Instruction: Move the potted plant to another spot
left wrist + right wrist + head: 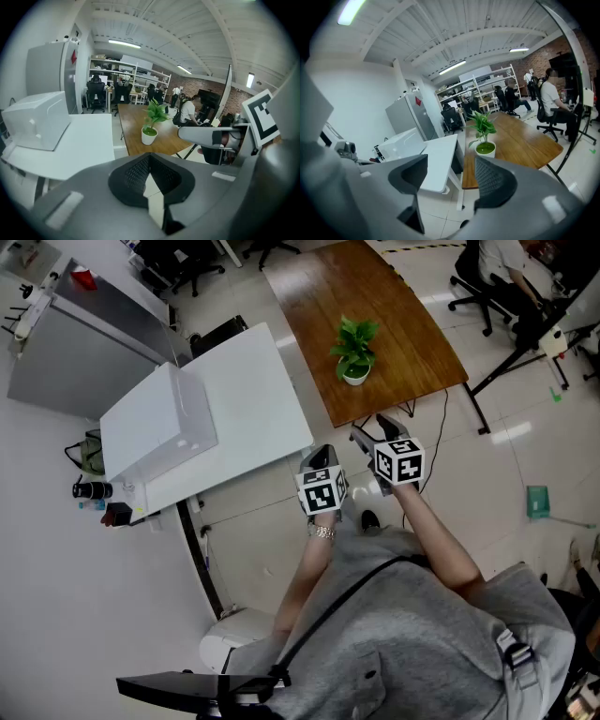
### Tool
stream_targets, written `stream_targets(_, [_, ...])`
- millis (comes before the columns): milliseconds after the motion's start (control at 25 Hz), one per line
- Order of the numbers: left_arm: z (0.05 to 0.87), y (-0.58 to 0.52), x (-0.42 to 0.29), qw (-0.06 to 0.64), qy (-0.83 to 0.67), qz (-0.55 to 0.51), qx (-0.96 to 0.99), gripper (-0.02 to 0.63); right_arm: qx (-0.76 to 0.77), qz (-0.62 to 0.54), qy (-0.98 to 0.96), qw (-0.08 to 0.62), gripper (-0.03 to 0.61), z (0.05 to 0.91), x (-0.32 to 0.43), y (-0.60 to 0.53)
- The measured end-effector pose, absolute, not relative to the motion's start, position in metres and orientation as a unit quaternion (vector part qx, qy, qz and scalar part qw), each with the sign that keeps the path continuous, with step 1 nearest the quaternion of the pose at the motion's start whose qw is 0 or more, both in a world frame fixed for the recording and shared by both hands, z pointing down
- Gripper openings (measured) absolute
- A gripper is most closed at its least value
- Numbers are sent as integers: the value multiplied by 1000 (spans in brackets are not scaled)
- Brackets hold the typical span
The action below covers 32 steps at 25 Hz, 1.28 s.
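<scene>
The potted plant [354, 352], green leaves in a small white pot, stands near the front edge of the wooden table [412, 329]. It also shows in the left gripper view [150, 127] and in the right gripper view [483, 137], ahead of the jaws and apart from them. My left gripper [317, 456] hangs over the floor short of the table; its pads meet at the tips [149, 157] with nothing between them. My right gripper [375, 431] is just before the table's front edge, open [450, 173] and empty.
A white table [253, 418] with a white box [164, 423] stands left of the wooden one. A grey cabinet [84, 343] is at far left. Office chairs and a seated person [502, 268] are at upper right, beside a black stand [525, 352].
</scene>
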State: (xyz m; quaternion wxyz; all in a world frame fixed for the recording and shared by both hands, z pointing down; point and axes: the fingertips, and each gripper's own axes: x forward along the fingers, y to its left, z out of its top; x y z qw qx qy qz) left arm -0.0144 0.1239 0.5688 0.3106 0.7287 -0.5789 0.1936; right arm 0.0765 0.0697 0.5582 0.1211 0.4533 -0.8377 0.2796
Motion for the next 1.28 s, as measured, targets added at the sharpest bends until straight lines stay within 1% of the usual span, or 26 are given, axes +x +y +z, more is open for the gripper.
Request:
stream_targets(200, [577,48,-41,312,-575,182,734,15,458,270,-829,175,389,610,61,-4])
stream_targets(280, [575,17,-57,314,-574,176,736,15,463,259,-822,208,441,634,55,-33])
stream_targets(360, [569,-12,-69,318,-567,171,741,16,474,245,-810,246,470,658,56,-59])
stream_targets(400, [565,-25,-72,318,-562,169,745,28,479,241,-803,261,493,670,59,-72])
stream_targets(520, [560,-57,-80,316,-555,164,752,46,488,238,-789,287,535,699,66,-111])
stream_targets(680, [574,-68,-89,341,-547,170,745,46,486,212,-787,316,583,733,68,-145])
stream_targets(880, [588,-77,-106,352,-560,189,726,46,483,185,-798,310,583,746,62,-179])
stream_targets(1080, [593,-83,-127,360,-579,192,706,46,471,134,-799,349,584,762,58,-195])
stream_targets(1280, [597,-91,-134,364,-593,186,693,46,461,112,-800,368,583,768,62,-203])
